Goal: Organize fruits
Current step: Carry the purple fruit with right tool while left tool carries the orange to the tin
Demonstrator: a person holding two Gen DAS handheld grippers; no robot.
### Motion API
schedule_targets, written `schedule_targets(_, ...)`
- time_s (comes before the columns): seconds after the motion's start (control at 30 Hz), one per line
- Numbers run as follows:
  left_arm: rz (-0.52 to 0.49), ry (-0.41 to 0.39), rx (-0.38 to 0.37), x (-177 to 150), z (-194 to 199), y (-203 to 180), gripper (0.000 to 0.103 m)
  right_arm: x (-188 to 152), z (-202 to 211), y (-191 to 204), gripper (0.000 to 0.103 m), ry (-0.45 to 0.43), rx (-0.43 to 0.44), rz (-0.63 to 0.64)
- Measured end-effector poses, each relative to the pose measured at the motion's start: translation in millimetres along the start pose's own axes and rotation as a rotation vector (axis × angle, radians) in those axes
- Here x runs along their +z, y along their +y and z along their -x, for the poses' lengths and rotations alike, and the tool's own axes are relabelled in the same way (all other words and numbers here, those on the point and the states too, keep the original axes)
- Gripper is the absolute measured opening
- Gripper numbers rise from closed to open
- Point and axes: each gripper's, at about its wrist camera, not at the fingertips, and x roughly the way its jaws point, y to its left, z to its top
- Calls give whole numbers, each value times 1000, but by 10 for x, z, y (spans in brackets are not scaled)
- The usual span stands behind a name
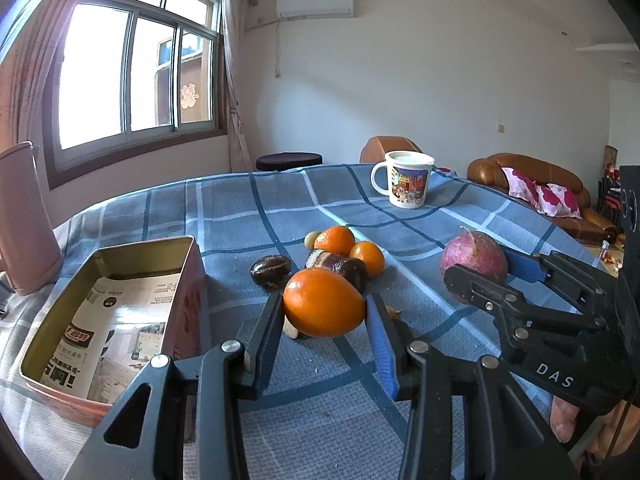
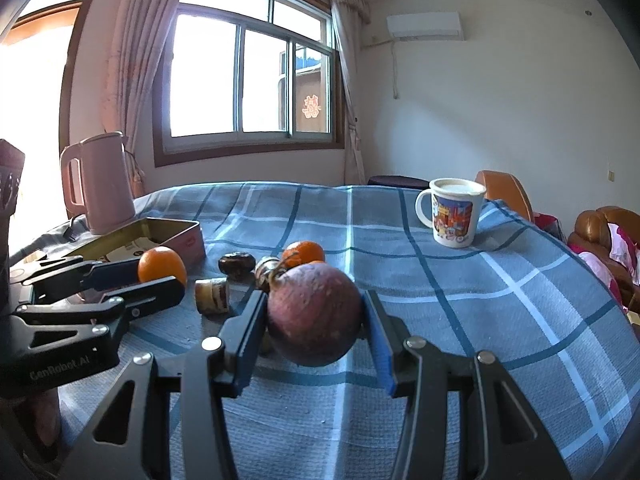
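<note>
Right now the left gripper is clamped on an orange, its blue pads pressing both sides of the fruit, which is lifted just clear of the blue plaid tablecloth. Beside it, the right gripper is closed the same way on a purplish-red round fruit, perhaps a pomegranate, though its skin is too dim to be sure. Between and beyond the two grippers lies a small heap: two more oranges, a dark brown fruit and a striped cut piece. To the left of the held orange an open tin box, lined with printed paper, sits near the table's edge, with a pink kettle behind it. Far across, a cartoon mug stands alone near the far edge, with bare cloth all around it.
</note>
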Motion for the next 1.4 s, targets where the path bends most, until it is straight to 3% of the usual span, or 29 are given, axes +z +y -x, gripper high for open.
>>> schedule_targets(0.43, -19, -52, 13, -8, 96, -43, 44, -10, 60, 8, 50, -40, 4, 6)
schedule_targets(0.7, -23, -100, 70, 88, 231, 32, 44, 1, 62, 40, 50, -31, -10, 30)
schedule_targets(1.4, 33, -45, 248, 267, 312, 665, 44, 452, -182, 543, 51, -4, 73, 141)
